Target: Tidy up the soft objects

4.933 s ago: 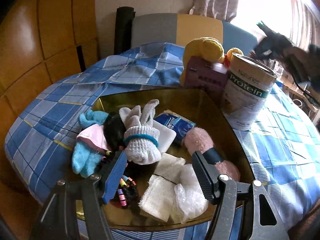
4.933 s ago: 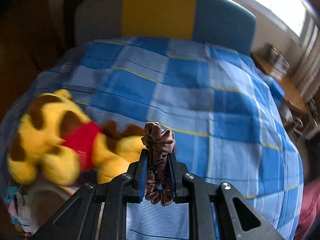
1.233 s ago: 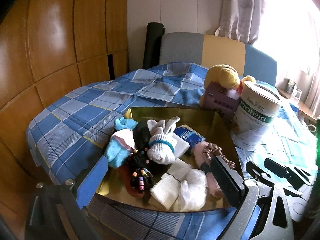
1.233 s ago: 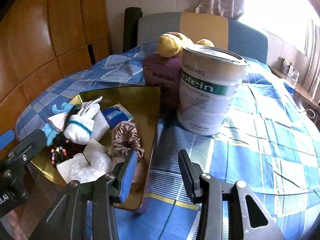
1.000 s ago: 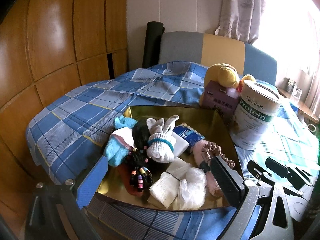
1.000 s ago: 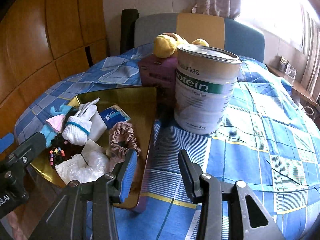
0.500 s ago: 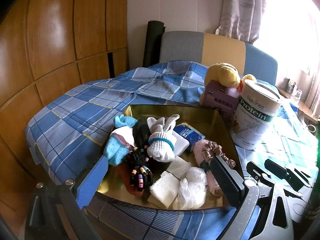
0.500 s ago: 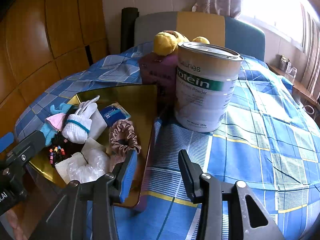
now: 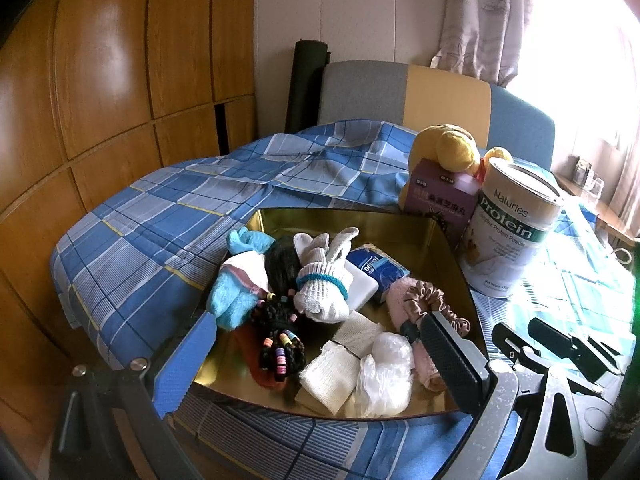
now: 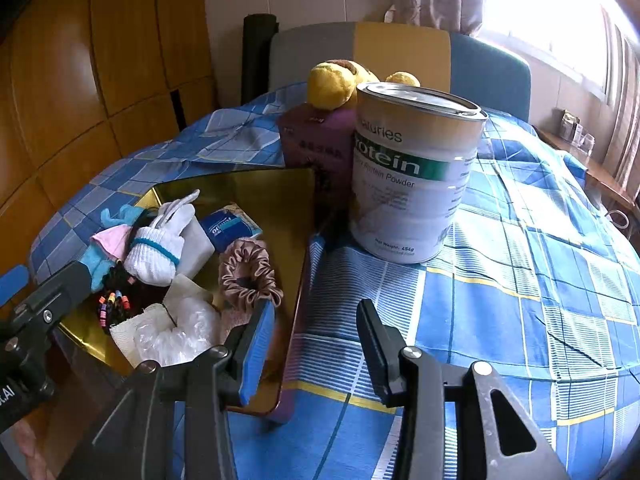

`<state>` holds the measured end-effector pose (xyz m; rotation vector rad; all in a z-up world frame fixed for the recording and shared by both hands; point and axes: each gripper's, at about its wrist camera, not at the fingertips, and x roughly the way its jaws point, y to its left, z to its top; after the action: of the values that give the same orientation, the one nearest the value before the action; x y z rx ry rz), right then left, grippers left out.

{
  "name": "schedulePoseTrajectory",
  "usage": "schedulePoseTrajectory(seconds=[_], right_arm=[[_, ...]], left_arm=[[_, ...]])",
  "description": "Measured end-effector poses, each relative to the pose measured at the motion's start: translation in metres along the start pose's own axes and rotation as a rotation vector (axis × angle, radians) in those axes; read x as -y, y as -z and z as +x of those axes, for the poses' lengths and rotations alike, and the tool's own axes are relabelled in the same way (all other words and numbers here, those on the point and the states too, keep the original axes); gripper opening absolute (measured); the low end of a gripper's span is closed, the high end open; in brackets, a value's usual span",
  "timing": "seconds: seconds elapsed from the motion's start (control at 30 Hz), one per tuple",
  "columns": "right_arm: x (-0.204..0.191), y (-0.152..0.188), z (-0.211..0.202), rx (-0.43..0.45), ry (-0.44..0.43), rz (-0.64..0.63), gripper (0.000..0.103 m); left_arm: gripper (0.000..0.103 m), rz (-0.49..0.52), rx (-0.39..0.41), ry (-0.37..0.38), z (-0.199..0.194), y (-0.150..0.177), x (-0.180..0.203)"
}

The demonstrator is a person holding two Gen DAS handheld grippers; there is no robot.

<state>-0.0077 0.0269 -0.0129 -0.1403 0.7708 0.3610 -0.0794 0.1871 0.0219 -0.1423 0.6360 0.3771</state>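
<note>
A gold tray on the blue checked cloth holds soft things: a white sock, blue-pink socks, black beaded hair ties, white gauze, a plastic bag and a brown satin scrunchie. A yellow plush toy lies behind the tray. My left gripper is open and empty at the tray's near edge. My right gripper is open and empty, just right of the tray.
A protein powder can and a purple box stand right of the tray. A blue tissue pack lies in the tray. A chair back stands behind; wood panelling is at left.
The right gripper, shut on the brown scrunchie 4.9 s ago, is now open and the scrunchie lies in the tray. Over the last second both grippers barely moved.
</note>
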Motion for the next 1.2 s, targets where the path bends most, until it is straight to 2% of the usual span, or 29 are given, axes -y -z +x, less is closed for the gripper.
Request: schedulePoseTrajectory(seconds=[1.2], right_arm=[[0.0015,0.0002,0.0015,-0.004,0.000,0.003,0.043]], left_arm=[[0.103,0.021,0.002,-0.009,0.0000,0.0001,0.0032]])
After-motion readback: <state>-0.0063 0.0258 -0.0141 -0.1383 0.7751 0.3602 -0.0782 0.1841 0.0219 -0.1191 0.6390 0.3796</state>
